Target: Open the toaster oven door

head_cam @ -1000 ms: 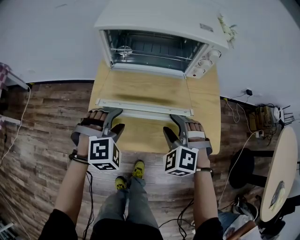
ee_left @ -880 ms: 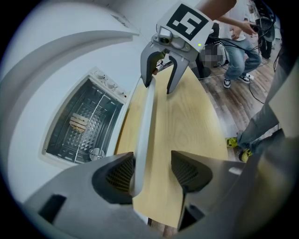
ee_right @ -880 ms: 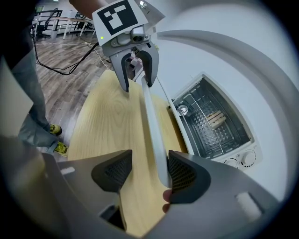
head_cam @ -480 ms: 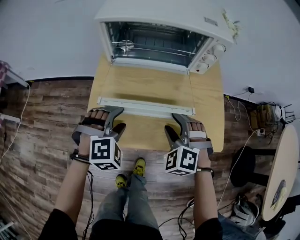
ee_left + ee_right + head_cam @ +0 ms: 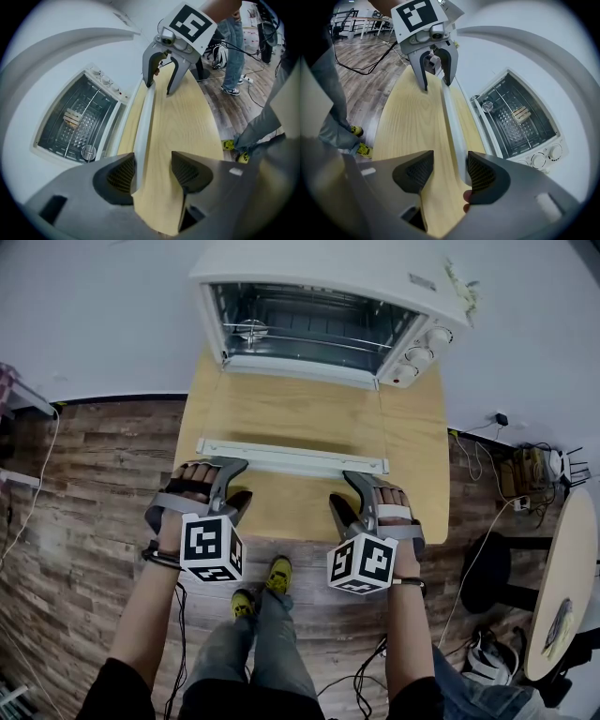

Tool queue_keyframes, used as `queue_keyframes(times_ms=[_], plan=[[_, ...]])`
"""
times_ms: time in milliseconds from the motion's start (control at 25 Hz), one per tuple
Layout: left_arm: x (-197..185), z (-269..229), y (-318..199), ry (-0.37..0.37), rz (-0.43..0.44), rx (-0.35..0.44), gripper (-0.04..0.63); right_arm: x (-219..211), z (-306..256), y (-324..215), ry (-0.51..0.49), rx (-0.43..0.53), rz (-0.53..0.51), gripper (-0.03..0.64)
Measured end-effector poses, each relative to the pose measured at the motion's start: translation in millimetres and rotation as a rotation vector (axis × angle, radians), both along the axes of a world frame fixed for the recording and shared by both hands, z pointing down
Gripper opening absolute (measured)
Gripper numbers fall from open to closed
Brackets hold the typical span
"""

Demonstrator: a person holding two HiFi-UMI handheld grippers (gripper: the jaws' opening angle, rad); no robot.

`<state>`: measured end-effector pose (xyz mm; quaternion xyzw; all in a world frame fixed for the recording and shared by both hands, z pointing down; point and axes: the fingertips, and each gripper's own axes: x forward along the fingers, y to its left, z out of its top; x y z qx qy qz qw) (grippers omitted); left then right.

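Note:
The white toaster oven [image 5: 328, 277] stands at the back of a small wooden table [image 5: 417, 456]. Its glass door [image 5: 291, 413] lies open and flat, with the white handle bar [image 5: 291, 456] along its near edge. My left gripper [image 5: 234, 481] is open just short of the handle's left end. My right gripper [image 5: 343, 490] is open by the handle's right end. In the left gripper view the handle [image 5: 143, 126] runs past the inner pad of my left gripper [image 5: 152, 173] without being clamped. In the right gripper view the handle [image 5: 452, 117] likewise passes the open right gripper [image 5: 447, 171].
Inside the oven a wire rack [image 5: 77, 124] holds a small pale object. Control knobs [image 5: 422, 352] sit on the oven's right side. The person's yellow shoes [image 5: 262, 587] are below the table edge. Cables, a dark stool [image 5: 487, 577] and a round table [image 5: 562, 587] stand to the right.
Both grippers have drawn back slightly from the handle toward the person. The door stays open and flat.

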<state>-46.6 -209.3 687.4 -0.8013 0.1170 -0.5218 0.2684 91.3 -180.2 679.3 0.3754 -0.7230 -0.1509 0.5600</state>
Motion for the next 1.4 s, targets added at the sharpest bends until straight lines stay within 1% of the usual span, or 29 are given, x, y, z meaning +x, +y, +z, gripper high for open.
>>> queue_keyframes(times_ms=[160, 280, 440, 600, 760, 1040, 1280, 1400], plan=[[-1.0, 2.6, 2.5, -0.001, -0.001, -0.023, 0.242, -1.1, 3.7, 2.3, 0.007, -0.016, -0.001, 0.229], [-1.0, 6.8, 5.2, -0.009, -0.003, -0.056, 0.241, -1.3, 8.1, 4.3, 0.004, -0.035, -0.001, 0.232], [-1.2, 10.8, 6.6, -0.008, -0.011, -0.095, 0.227, -1.2, 10.1, 4.9, 0.003, -0.053, -0.003, 0.218], [0.2, 14.4, 8.6, -0.015, -0.016, -0.139, 0.227, -1.9, 10.5, 5.5, -0.016, -0.097, -0.002, 0.213], [1.0, 19.1, 11.9, -0.033, -0.011, -0.172, 0.222, -3.1, 14.0, 7.3, -0.037, -0.138, -0.005, 0.193], [2.2, 19.5, 13.0, -0.038, -0.026, -0.233, 0.192, -2.5, 16.9, 8.1, -0.068, -0.187, -0.003, 0.166], [1.9, 17.6, 10.5, -0.046, -0.035, -0.264, 0.138, -1.9, 14.2, 8.5, -0.097, -0.212, 0.001, 0.144], [3.7, 16.0, 8.5, -0.033, -0.051, -0.278, 0.117, -0.4, 13.4, 8.2, -0.108, -0.22, 0.009, 0.141]])
